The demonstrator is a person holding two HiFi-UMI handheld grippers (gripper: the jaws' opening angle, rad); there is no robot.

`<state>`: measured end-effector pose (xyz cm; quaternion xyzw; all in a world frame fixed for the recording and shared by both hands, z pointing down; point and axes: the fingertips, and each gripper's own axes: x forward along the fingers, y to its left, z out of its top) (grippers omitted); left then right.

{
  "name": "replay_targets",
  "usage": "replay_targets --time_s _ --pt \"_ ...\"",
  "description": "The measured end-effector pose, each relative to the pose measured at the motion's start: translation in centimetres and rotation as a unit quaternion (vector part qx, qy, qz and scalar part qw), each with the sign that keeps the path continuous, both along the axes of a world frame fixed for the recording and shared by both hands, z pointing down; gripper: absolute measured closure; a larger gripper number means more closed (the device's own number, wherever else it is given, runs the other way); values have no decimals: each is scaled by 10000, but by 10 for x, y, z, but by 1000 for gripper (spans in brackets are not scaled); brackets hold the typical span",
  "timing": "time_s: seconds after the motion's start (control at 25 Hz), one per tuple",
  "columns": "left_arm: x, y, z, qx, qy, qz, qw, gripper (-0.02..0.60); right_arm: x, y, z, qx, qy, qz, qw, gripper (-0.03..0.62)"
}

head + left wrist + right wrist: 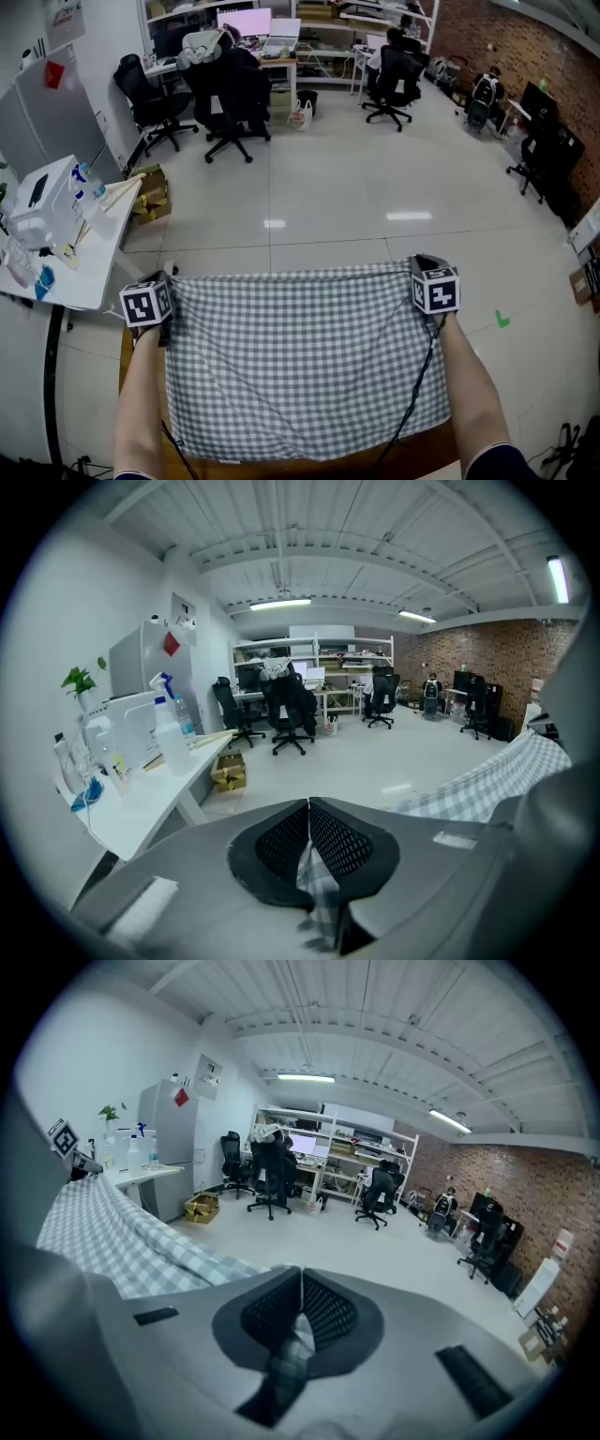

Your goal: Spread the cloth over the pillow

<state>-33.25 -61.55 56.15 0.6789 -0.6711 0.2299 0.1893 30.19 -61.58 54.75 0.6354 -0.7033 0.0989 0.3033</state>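
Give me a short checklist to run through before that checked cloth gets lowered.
1. Left gripper clamped on its corner: ok, checked fabric is pinched between the closed jaws.
2. Right gripper clamped on its corner: ok, fabric is pinched the same way.
3. Cloth spread out between the two grippers: ok, its far edge runs fairly straight from one to the other.
4. Pillow lined up beneath: cannot tell, the cloth hides what lies under it; only a wooden surface shows at the near edge.
5. Black cable kept off the cloth: not ok, it trails from the right gripper across the cloth's right side.
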Motion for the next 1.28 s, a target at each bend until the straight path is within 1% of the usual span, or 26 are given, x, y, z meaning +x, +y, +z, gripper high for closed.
replay_targets --time_s 0.2,0.36,0.52,0.72,0.84,0.88,1.0,1.12,1.28 --pt "4 -1 27 -279 -86 59 9996 572 3 -2 21 -201 -6 -42 9998 572" --pt "4 -1 43 -448 -77 110 9989 572 3 -2 30 -326 3 -69 9994 572" --pt "5 3 57 -594 -157 97 9981 572 4 1 42 -534 -55 0 9986 571" --pt "6 4 60 -569 -188 105 9981 571 4 2 48 -607 -52 5 9981 569" --pt "4 4 57 -551 -195 92 9982 554 5 0 44 -519 -100 42 9986 565" --pt "4 5 56 -557 -190 83 9982 532 6 0 40 -461 -140 63 9988 548" --pt "1 10 51 -569 -144 58 9983 443 15 3 29 -356 -191 200 9990 465" --pt "-11 17 32 -413 -185 -73 9989 426 15 5 15 -178 -137 252 9994 447" --pt "-21 26 -3 -86 -241 -183 9995 426 18 6 -18 190 -43 336 9992 447"
